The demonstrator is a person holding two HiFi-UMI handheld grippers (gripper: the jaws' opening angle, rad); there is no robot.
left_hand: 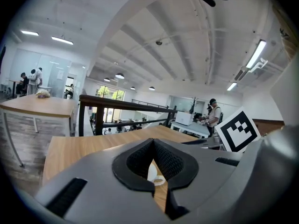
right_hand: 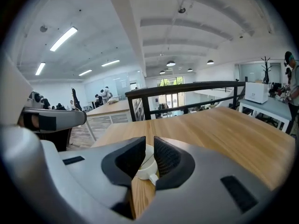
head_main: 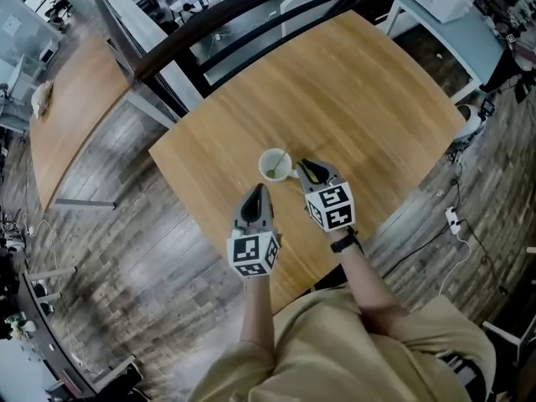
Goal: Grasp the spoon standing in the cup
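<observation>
Cup [head_main: 275, 164] with spoon [head_main: 281, 161] sits just ahead of right gripper [head_main: 302, 165], jaws together, empty. Left gripper [head_main: 260, 188] likewise closed. Advice: spread right jaws, straddle handle, then close.

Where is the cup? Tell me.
In the head view, the cup stands on the table, just left of the right tool and beyond the left tool.

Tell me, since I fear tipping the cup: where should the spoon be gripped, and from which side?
Probably the spoon handle above the cup rim, pinched from the right by the right gripper: the handle leans out toward that side, and the bowl sits down inside the cup.
</observation>
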